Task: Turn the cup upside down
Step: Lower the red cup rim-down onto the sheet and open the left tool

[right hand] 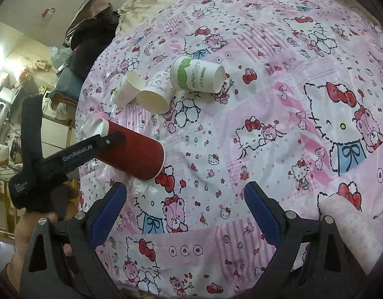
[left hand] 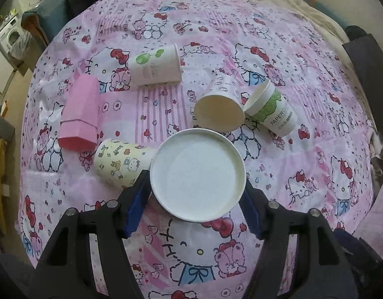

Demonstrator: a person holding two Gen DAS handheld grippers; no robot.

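My left gripper (left hand: 197, 199) is shut on a red paper cup (left hand: 198, 174); the left wrist view shows its white underside facing me. In the right wrist view the same red cup (right hand: 134, 153) is held tilted on its side above the cloth, with the left gripper's black finger (right hand: 89, 148) across it. My right gripper (right hand: 185, 214) is open and empty, low over the cloth near the front.
Several paper cups lie on the pink Hello Kitty cloth (left hand: 303, 174): a green-leaf cup (left hand: 155, 66), a plain white cup (left hand: 220, 109), a "PAPERCUPS" cup (left hand: 272, 108), a yellow cartoon cup (left hand: 121, 163) and a pink cup (left hand: 80, 114). Furniture stands at the left.
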